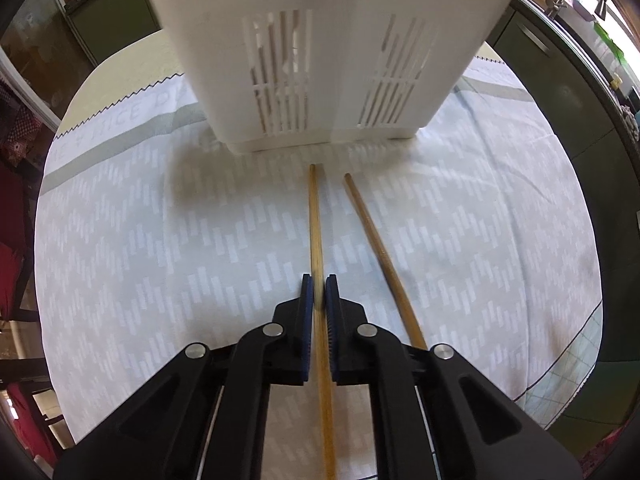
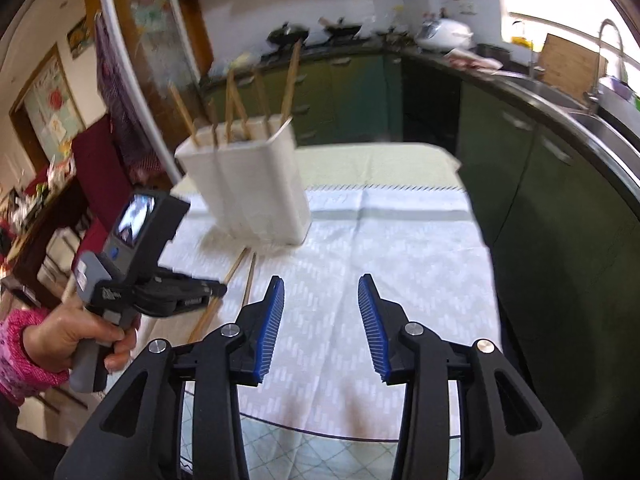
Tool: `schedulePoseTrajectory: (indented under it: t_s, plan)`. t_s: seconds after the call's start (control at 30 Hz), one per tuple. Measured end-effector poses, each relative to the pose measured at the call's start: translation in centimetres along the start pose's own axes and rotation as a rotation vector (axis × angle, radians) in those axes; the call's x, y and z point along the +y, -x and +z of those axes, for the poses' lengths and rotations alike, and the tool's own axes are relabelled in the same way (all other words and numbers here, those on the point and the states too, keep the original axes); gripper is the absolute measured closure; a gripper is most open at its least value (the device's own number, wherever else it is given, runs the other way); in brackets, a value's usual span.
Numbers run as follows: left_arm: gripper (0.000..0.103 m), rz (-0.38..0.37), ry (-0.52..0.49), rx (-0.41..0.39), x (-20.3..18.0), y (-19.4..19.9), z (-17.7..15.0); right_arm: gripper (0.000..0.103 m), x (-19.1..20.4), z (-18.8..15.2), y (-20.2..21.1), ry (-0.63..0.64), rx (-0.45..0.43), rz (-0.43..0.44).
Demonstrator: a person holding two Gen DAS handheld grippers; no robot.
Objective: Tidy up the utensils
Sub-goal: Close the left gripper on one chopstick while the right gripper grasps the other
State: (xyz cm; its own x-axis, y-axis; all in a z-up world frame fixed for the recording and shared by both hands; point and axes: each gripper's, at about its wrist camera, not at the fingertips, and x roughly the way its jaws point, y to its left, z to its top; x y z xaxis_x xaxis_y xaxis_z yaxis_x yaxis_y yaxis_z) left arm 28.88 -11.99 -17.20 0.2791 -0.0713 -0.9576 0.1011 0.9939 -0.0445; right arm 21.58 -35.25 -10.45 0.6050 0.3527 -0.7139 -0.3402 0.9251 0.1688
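Daylight, bright and even, entering from a window (image 2: 560, 8) at upper right, blown out to white in both views. Soft shadow under the white utensil holder (image 1: 320, 60) on the tablecloth (image 1: 160, 240). Heavy fisheye bending and dark corners; right wrist view motion-blurred, left sharper.

Black tongs (image 2: 321, 280), ribbed blue pads (image 2: 273, 320), silver screws; pink patterned sleeve (image 2: 24, 356).
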Motion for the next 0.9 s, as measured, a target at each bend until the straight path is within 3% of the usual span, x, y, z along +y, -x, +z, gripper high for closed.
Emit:
schedulePoseTrajectory:
  t_s: [0.17,0.2,0.33,0.6,0.9]
  plan:
    - [0.097,-0.007,0.021,-0.066,2.3,2.0,-1.1,0.066,2.9,0.1,-6.6,0.046,0.195,0.092]
    - [0.097,-0.009,0.023,-0.083,2.9,2.7,-1.3,0.072,3.6,0.1,-8.4,0.056,0.241,0.098]
    - [0.097,-0.019,0.037,-0.143,4.6,5.4,-2.1,0.075,6.6,-0.2,-13.6,0.114,0.342,0.076]
    - [0.097,-0.020,0.041,-0.244,6.1,9.3,-2.6,0.076,9.7,0.8,-17.6,0.172,0.384,-0.007]
    - [0.097,-0.037,0.038,-0.266,6.5,9.5,-3.1,0.082,11.2,1.0,-19.9,0.179,0.399,-0.059]
